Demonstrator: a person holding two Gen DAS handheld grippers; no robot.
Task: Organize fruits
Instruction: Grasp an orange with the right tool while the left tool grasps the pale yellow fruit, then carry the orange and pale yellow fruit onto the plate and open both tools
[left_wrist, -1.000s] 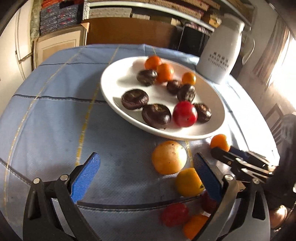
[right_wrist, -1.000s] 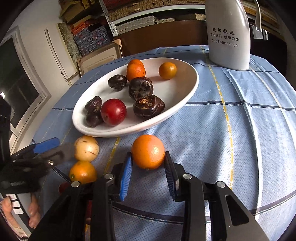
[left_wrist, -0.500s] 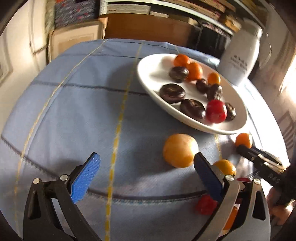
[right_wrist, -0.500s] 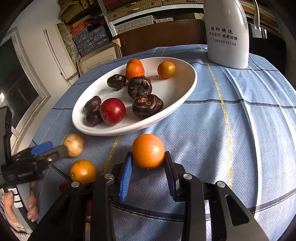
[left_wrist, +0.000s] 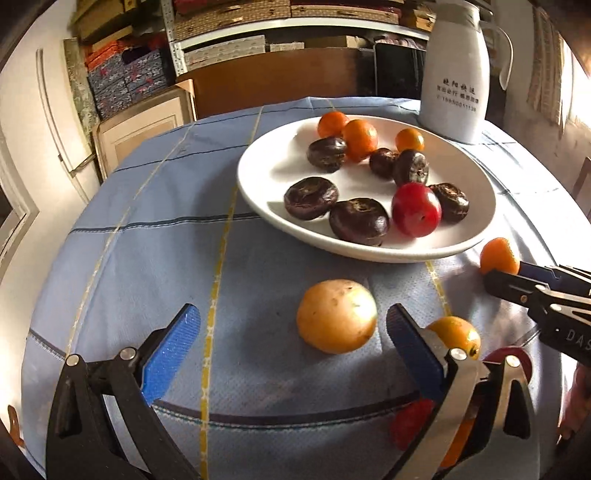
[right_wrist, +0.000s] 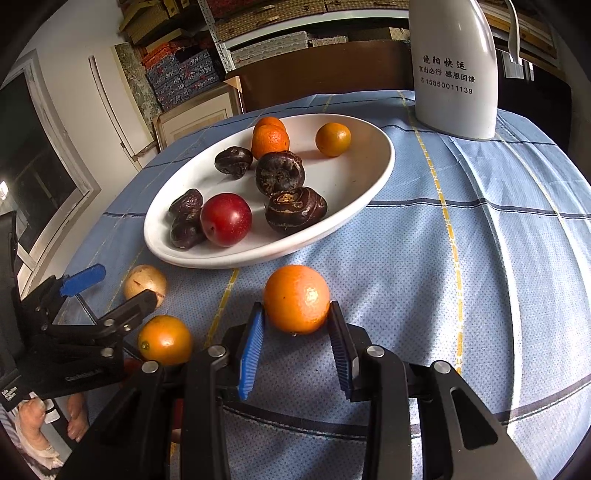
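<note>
Right tool (right_wrist: 295, 334) is closed on an orange (right_wrist: 296, 298) resting on the counter (right_wrist: 480, 258) just before the white plate (right_wrist: 384, 162), presumably for transfer. Left tool (left_wrist: 291, 332) is held wide open, empty, aimed at the yellowish fruit (left_wrist: 336, 315) nearby.

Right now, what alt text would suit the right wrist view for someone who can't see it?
The right gripper pinches an orange on a blue checked tablecloth. Behind it sits a white plate of oranges, dark fruits and a red plum.
</note>
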